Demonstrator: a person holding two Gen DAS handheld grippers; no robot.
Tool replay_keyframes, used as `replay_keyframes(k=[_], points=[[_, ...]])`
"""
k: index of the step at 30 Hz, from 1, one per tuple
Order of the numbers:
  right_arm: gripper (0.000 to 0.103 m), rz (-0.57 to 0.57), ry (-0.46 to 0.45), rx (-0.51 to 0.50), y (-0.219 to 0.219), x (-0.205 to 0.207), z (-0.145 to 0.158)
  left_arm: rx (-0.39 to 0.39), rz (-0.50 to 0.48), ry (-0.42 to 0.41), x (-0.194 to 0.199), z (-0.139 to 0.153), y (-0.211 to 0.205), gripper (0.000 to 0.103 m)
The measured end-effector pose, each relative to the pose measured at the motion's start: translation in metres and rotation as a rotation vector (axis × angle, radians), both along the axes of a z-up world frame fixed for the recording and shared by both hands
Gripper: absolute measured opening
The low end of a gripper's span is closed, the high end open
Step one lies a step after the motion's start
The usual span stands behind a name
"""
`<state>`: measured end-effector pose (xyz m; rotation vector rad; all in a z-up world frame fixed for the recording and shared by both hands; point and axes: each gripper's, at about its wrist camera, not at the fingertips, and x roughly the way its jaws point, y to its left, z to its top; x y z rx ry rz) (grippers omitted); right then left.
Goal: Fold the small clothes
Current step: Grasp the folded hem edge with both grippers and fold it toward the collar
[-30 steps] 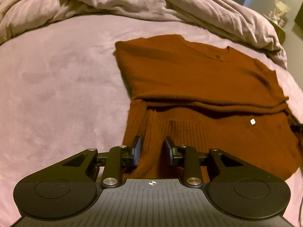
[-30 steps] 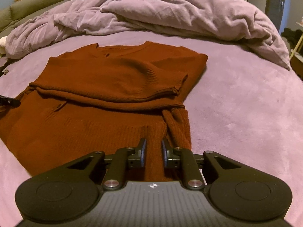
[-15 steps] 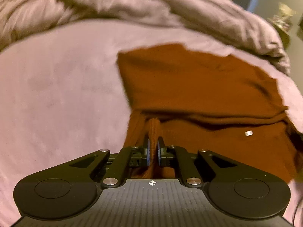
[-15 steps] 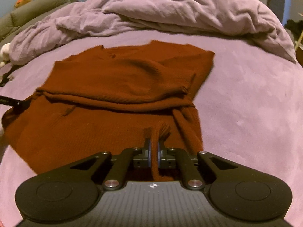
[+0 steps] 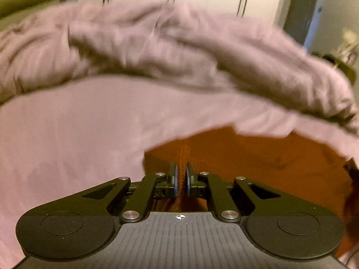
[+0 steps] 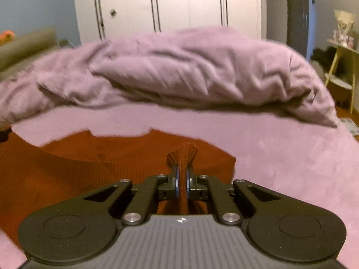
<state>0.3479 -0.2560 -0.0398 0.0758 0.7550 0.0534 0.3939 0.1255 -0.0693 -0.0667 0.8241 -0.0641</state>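
Rust sweater [image 6: 94,168] spread across bed [image 6: 291,157], long axis left-right, collar toward duvet [image 6: 190,71], left gripper [image 5: 181,174] and right gripper [image 6: 182,177] each clenched on a pinched ribbed fold

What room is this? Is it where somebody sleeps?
Most likely a bedroom. A rumpled purple duvet is heaped on a bed, and tall white wardrobe doors stand behind it. A rust-brown sweater lies on the bed for folding.
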Motion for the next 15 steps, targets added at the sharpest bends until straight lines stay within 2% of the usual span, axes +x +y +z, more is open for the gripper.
replay_keyframes(k=[3,5,8,11,13,15], points=[[0.005,-0.011,0.084,-0.052,0.009,0.018,-0.03,0.065,-0.015,0.067,0.009,-0.029,-0.005,0.009],[0.005,-0.006,0.116,-0.068,0.01,0.022,-0.043,0.088,-0.029,0.081,0.008,-0.038,-0.006,0.009],[0.005,0.01,0.088,-0.079,0.012,0.02,-0.044,0.08,-0.039,0.01,-0.003,-0.023,-0.004,0.009],[0.004,0.004,-0.002,-0.1,0.01,0.018,-0.027,0.047,-0.046,-0.099,0.002,0.013,-0.006,0.008],[0.004,0.0,-0.058,-0.125,0.013,0.026,-0.015,0.057,-0.049,-0.176,0.013,0.034,-0.013,0.009],[0.004,-0.019,-0.101,-0.156,0.017,0.042,-0.005,0.1,-0.037,-0.24,0.031,0.046,-0.023,0.009]])
